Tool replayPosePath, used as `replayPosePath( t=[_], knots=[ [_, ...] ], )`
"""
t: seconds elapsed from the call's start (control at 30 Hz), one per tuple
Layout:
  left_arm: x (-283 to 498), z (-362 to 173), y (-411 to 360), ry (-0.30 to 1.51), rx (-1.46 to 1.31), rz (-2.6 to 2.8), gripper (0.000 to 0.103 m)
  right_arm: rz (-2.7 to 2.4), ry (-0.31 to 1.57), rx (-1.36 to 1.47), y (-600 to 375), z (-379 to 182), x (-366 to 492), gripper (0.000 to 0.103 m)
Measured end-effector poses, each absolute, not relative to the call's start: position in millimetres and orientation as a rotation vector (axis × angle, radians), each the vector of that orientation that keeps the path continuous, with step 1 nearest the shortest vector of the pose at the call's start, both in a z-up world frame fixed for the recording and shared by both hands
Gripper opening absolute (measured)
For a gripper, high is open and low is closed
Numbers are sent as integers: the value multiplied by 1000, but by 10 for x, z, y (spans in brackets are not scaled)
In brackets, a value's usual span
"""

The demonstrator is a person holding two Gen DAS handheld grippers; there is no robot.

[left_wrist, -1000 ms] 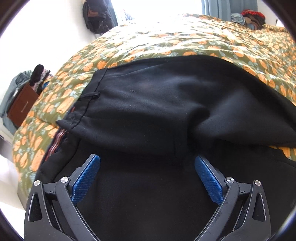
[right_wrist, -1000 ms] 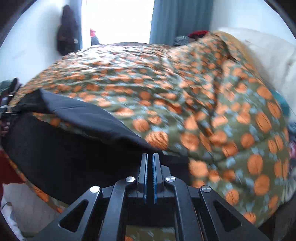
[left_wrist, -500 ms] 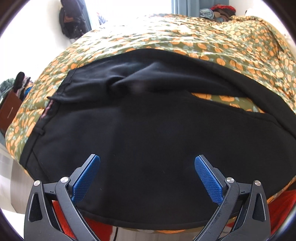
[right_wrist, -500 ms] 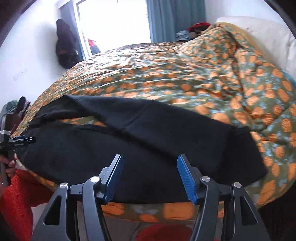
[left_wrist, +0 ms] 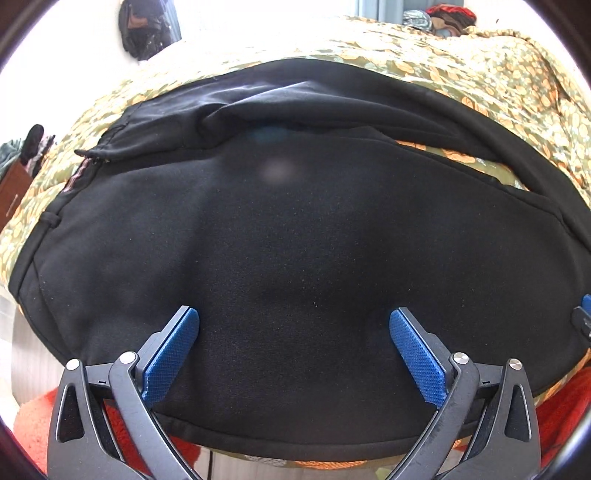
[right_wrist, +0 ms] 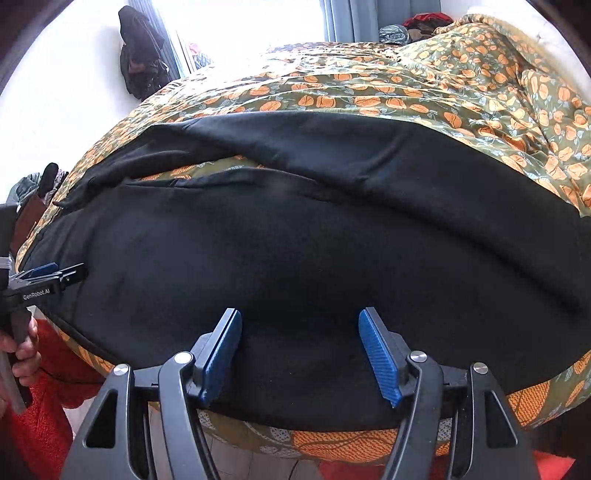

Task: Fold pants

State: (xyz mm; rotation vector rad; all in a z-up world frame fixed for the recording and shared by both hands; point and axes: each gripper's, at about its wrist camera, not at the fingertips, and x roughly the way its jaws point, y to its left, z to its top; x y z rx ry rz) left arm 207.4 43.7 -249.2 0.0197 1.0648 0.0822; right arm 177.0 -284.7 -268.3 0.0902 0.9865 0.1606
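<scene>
Black pants (left_wrist: 295, 240) lie spread across the bed, waistband (left_wrist: 88, 162) to the left, one leg behind the other with a strip of duvet between them. My left gripper (left_wrist: 293, 312) hovers open over the near part of the pants, with nothing pinched. My right gripper (right_wrist: 300, 312) hangs over the near leg (right_wrist: 314, 251); its jaws are opening and the pads press on nothing. In the right wrist view the left gripper (right_wrist: 48, 273) shows at the left edge, held by a person's hand (right_wrist: 22, 354).
An olive duvet with orange flowers (right_wrist: 443, 92) covers the bed. A red-orange rug (left_wrist: 37, 424) lies on the floor by the near edge. Dark clothes (right_wrist: 140, 55) hang on the far wall. A heap of clothes (right_wrist: 406, 29) sits beyond the bed.
The right gripper, shut at a pants edge a second ago, has opened. Both grippers have drawn back toward the near bed edge. The pants now lie spread out flatter.
</scene>
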Motion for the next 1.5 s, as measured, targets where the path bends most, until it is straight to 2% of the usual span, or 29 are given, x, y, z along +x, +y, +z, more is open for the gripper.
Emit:
replayPosePath(
  t=[0.43, 0.6, 0.77, 0.97, 1.13, 1.17, 1.2, 1.23, 1.5],
  knots=[
    [2056, -2543, 406, 1058, 35, 76, 103, 186, 968, 156, -2943, -2618, 1733, 70],
    [2051, -2551, 396, 1050, 39, 73, 103, 181, 848, 453, -3388, -2381, 1610, 70],
    [2055, -2560, 383, 1042, 43, 74, 103, 103, 839, 861, -4008, -2623, 1755, 70],
    [2019, -2562, 373, 1031, 49, 73, 103, -188, 648, 1233, -4701, -2826, 1657, 69],
    [1991, -2566, 367, 1017, 52, 64, 103, -266, 621, 1256, -4932, -2878, 1727, 52],
    [1987, -2563, 367, 1017, 52, 62, 103, -265, 638, 1215, -4933, -2861, 1759, 38],
    [1990, -2553, 371, 1025, 51, 58, 103, -257, 661, 1158, -4962, -2819, 1781, 16],
    [2004, -2526, 383, 1040, 50, 52, 103, -240, 676, 1105, -4966, -2767, 1796, 7],
    [2469, -1906, 550, 1038, -170, -44, 102, 57, 588, 825, -4826, -1868, 1709, 5]
  ],
)
